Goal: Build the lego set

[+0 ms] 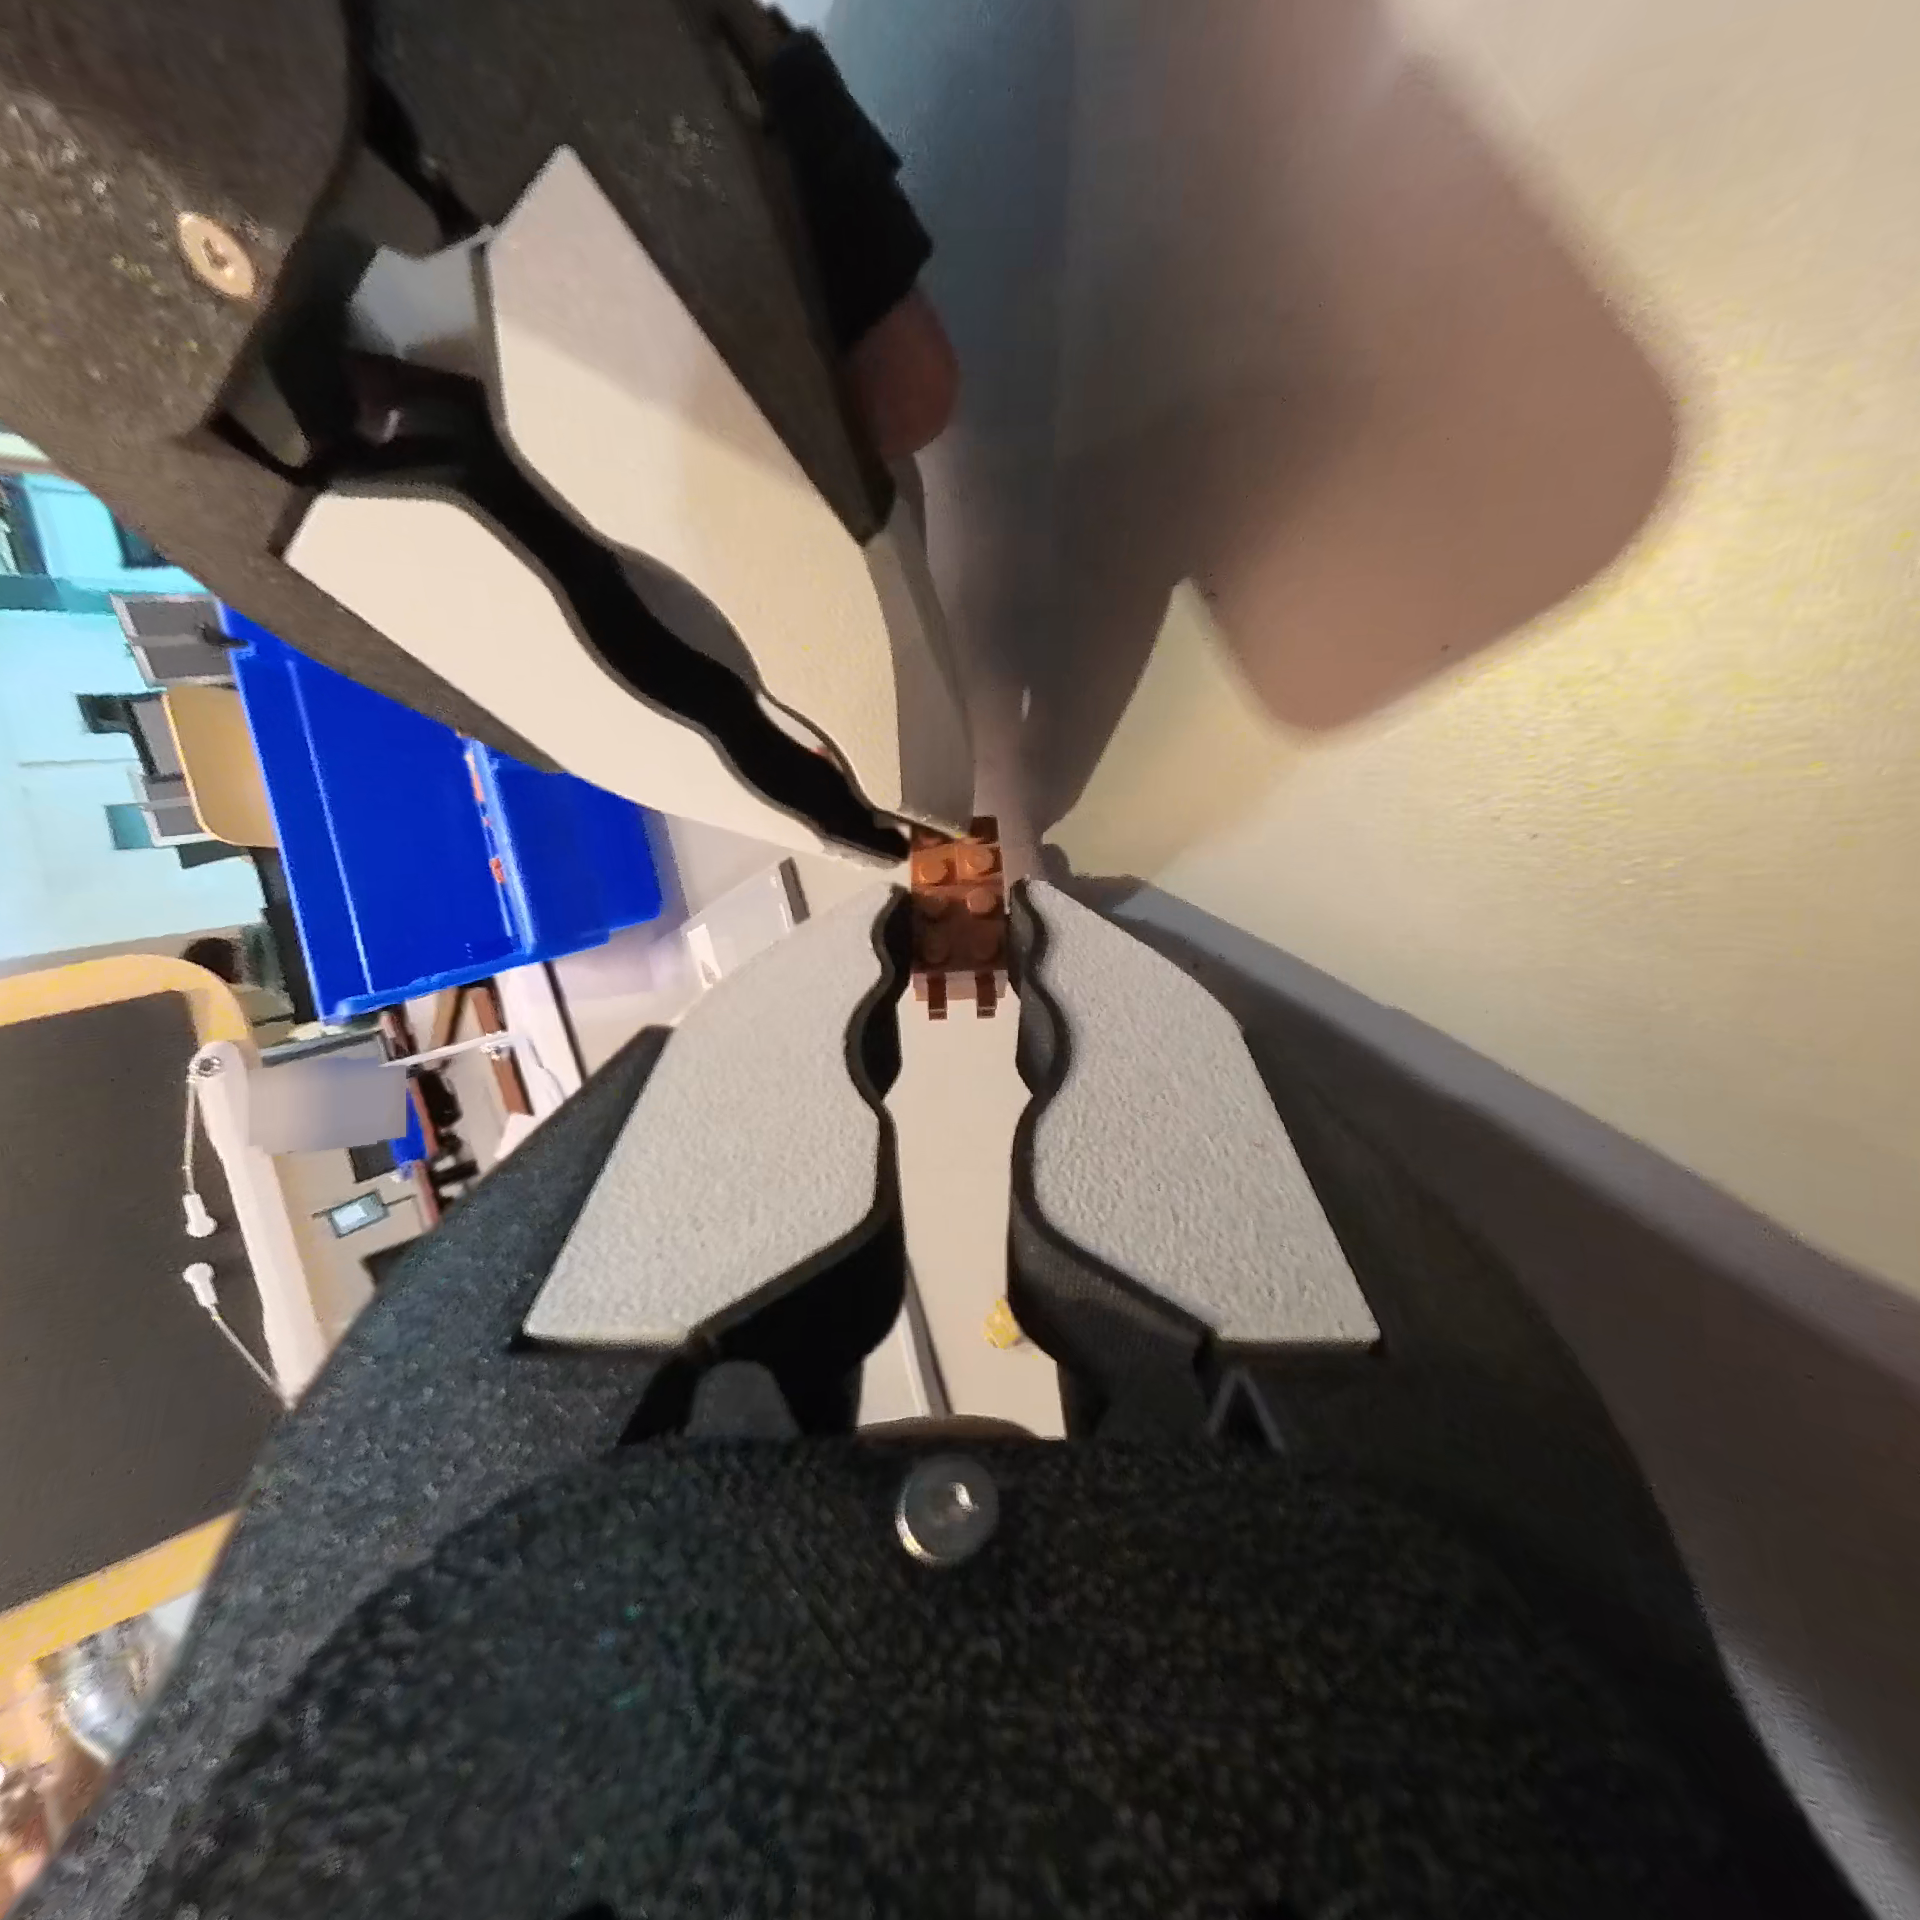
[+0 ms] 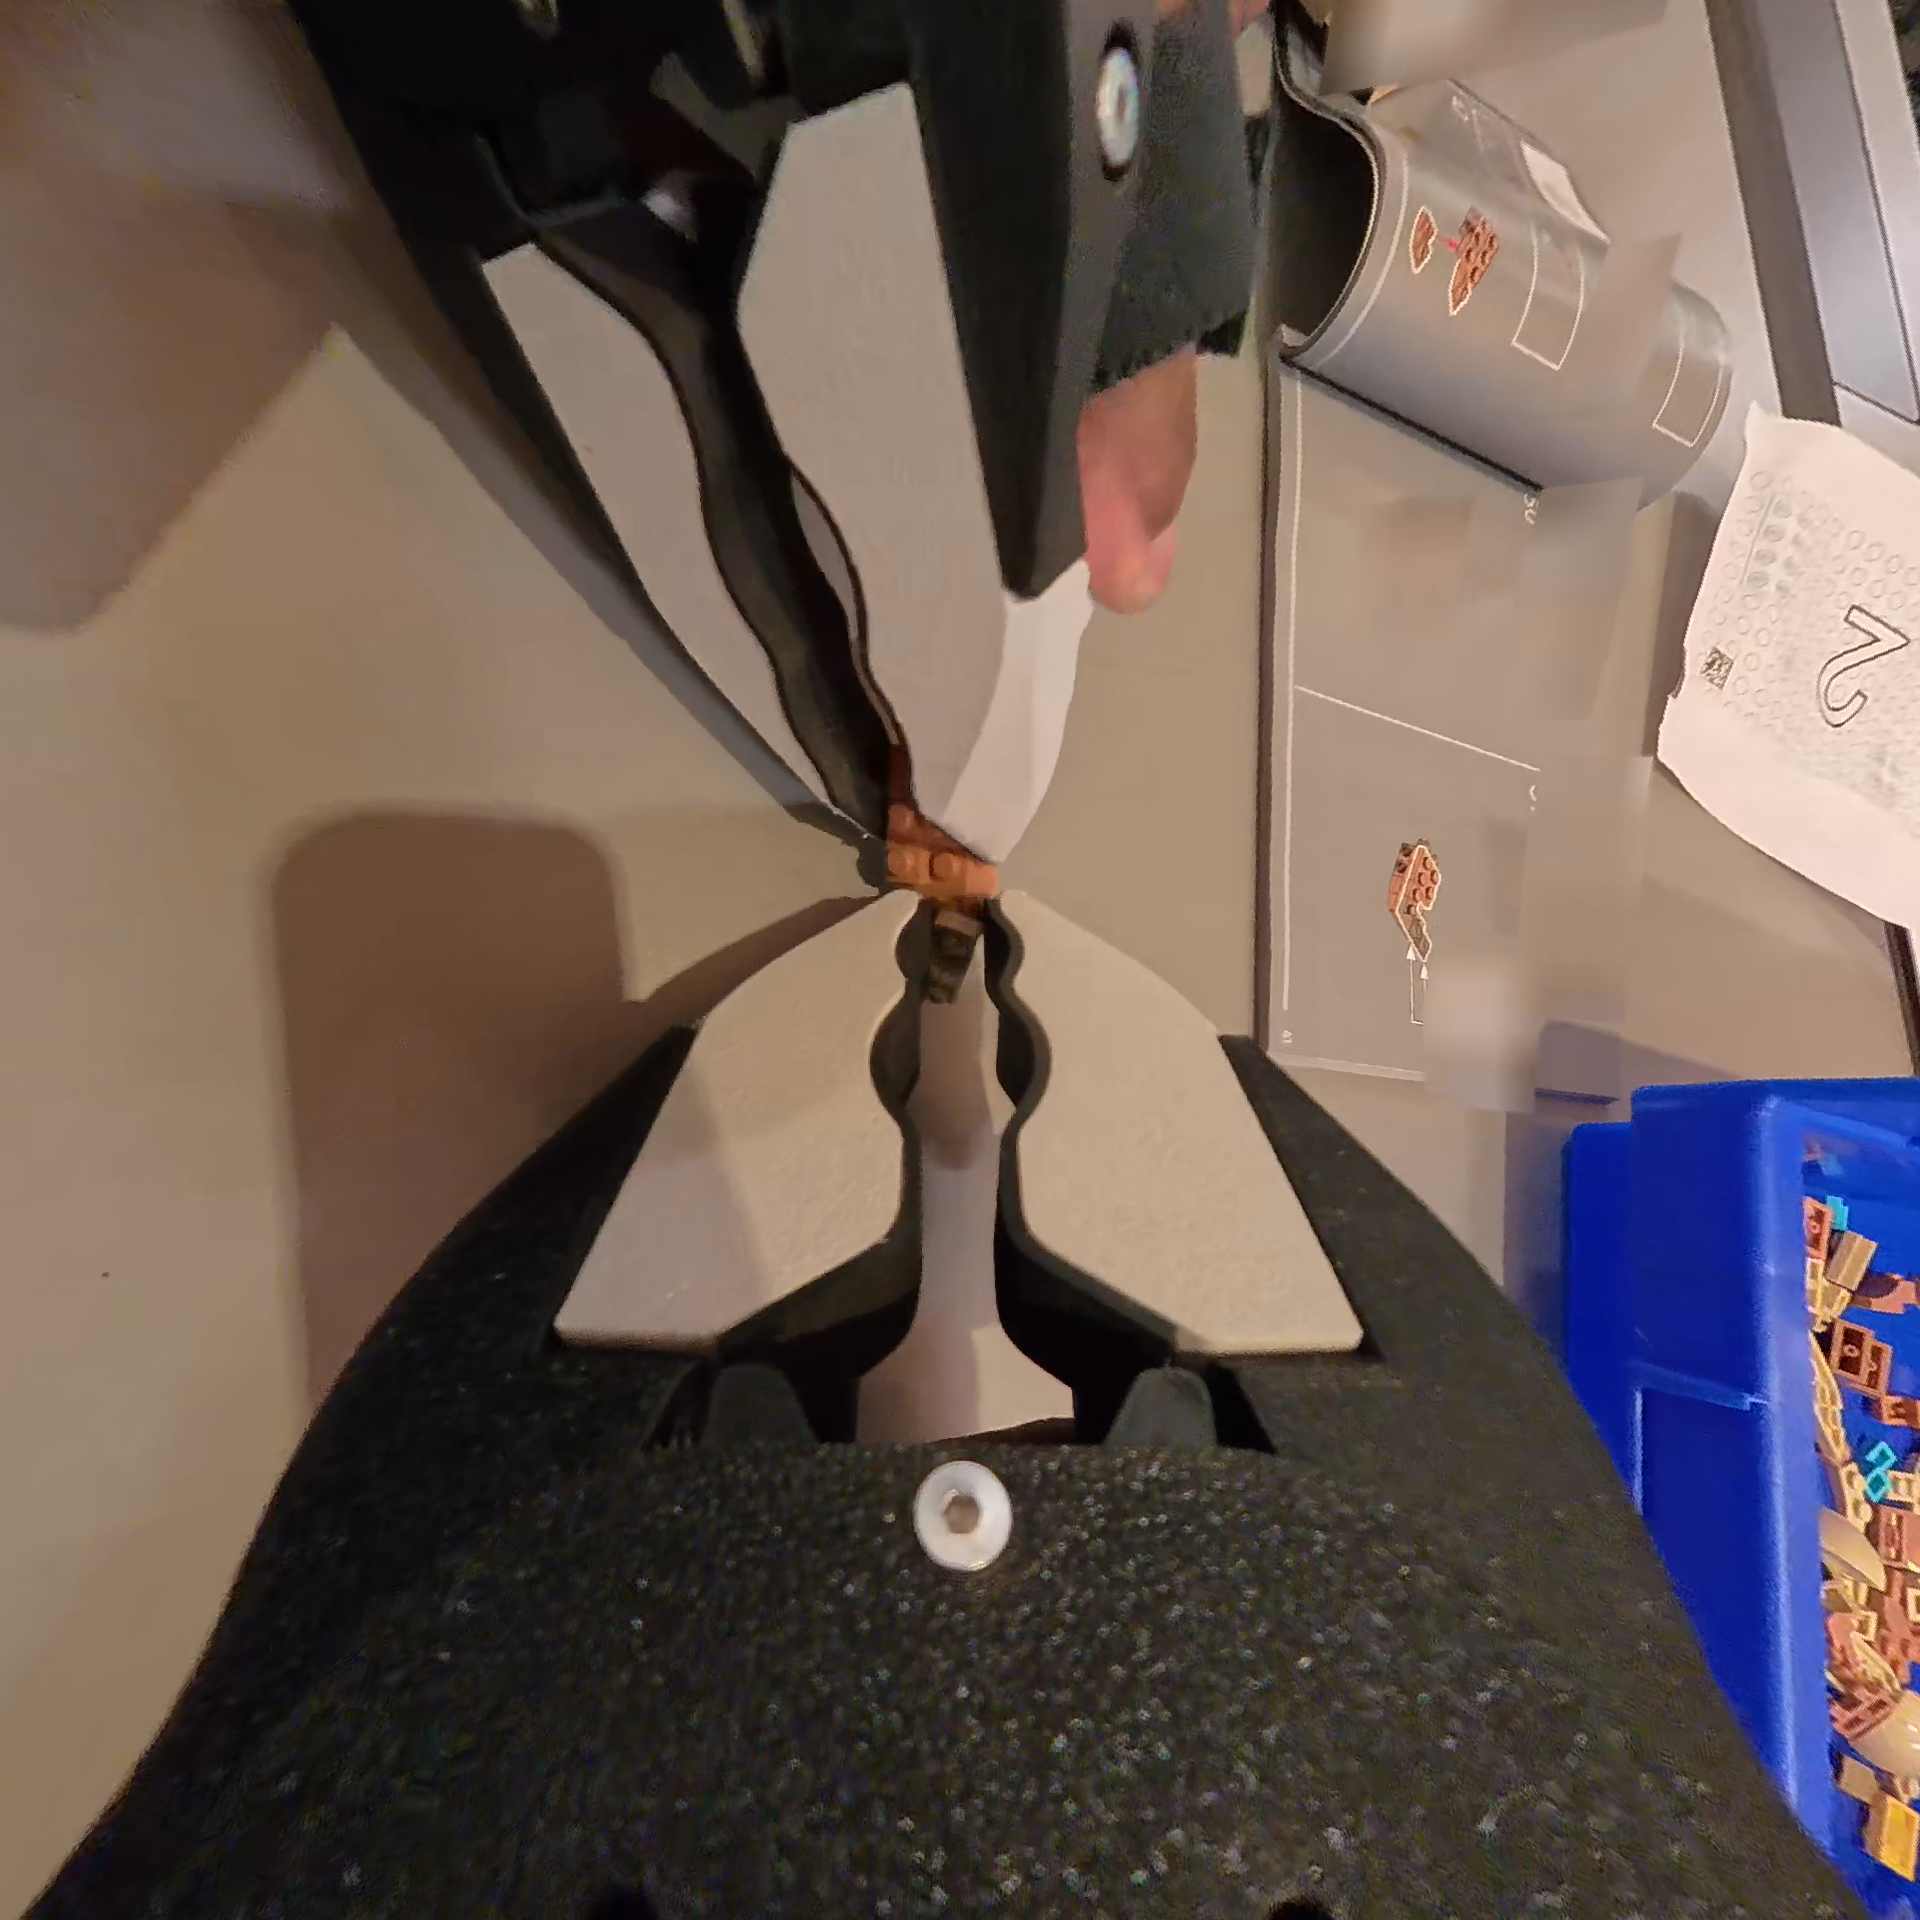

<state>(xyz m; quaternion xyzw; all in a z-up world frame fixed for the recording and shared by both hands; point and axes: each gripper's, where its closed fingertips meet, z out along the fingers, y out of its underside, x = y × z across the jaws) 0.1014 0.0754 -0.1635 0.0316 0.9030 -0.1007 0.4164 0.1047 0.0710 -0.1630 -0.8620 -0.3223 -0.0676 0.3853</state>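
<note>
The left hand-held gripper (image 1: 961,914) pinches a reddish-brown studded plastic brick assembly (image 1: 961,883) at frame centre. The right hand-held gripper (image 2: 951,935) pinches a small dark grey plastic piece (image 2: 951,951) touching that assembly's edge, above the beige counter (image 2: 312,727). A blue plastic bin (image 2: 1683,1299) sits lower right.
</note>
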